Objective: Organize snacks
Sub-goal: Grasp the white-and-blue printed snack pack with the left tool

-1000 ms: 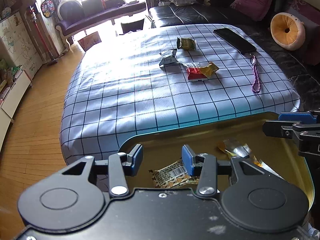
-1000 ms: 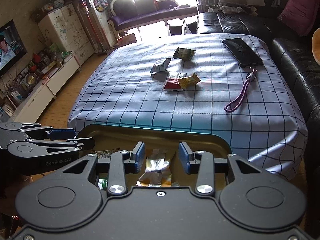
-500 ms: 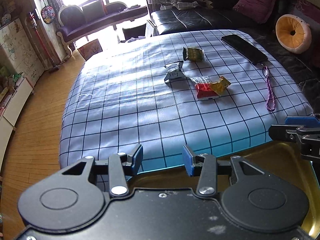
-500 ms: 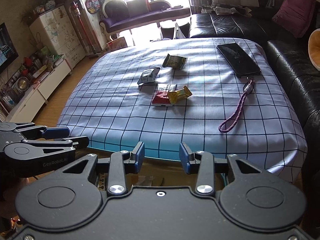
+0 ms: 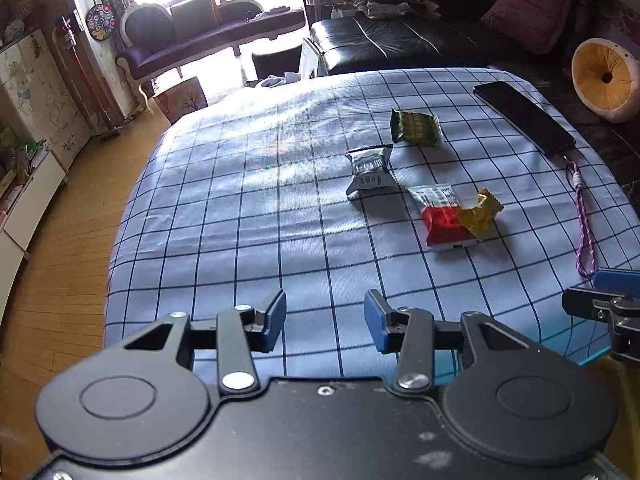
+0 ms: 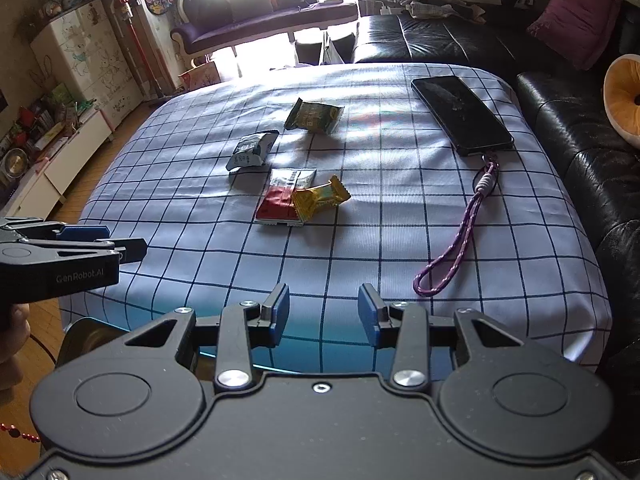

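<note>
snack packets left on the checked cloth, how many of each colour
green packet: 1
silver-grey packet: 1
red and white packet: 1
yellow packet: 1, lying partly on the red one
total: 4

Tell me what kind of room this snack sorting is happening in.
Most likely a home living room: a black leather sofa with a magenta cushion runs behind the checked blue-and-white tablecloth, and a dark purple chaise longue sits by the bright window.
</note>
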Motion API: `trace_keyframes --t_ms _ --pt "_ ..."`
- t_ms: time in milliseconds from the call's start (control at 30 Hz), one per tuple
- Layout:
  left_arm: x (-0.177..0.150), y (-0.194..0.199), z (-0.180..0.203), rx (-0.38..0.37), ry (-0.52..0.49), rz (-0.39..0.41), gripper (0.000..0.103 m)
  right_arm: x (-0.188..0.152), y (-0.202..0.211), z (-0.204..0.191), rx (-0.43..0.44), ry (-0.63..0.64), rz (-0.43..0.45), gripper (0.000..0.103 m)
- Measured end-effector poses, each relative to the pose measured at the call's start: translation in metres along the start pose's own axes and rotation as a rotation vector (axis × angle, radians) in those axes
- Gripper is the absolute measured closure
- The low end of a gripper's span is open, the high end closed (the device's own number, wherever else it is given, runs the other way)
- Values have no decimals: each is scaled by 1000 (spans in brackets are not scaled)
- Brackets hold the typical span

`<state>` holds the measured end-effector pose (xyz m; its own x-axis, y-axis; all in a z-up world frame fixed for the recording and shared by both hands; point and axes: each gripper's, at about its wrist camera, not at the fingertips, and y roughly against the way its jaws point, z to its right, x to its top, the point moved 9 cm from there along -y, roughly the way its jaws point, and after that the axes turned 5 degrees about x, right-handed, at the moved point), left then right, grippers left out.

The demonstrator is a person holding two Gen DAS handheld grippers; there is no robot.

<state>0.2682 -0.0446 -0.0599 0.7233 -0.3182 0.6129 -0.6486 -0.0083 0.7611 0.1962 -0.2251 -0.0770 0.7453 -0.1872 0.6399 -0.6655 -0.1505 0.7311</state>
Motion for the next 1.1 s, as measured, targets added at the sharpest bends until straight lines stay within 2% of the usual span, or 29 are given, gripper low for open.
trace_keyframes --t_ms 367,533,667,900,1100 --pt "54 -48 3 -14 54 29 58 12 -29 15 -16 -15 -24 54" --pt "73 -65 14 -68 71 20 58 19 -40 19 -16 -21 -25 54" --pt "87 -73 23 -88 78 45 57 22 -47 22 -11 -28 -31 54" --pt "109 -97 39 -80 55 47 56 23 -53 24 -2 -26 -38 54" --pt "107 -116 46 -43 45 24 55 23 -56 27 4 -33 -44 54"
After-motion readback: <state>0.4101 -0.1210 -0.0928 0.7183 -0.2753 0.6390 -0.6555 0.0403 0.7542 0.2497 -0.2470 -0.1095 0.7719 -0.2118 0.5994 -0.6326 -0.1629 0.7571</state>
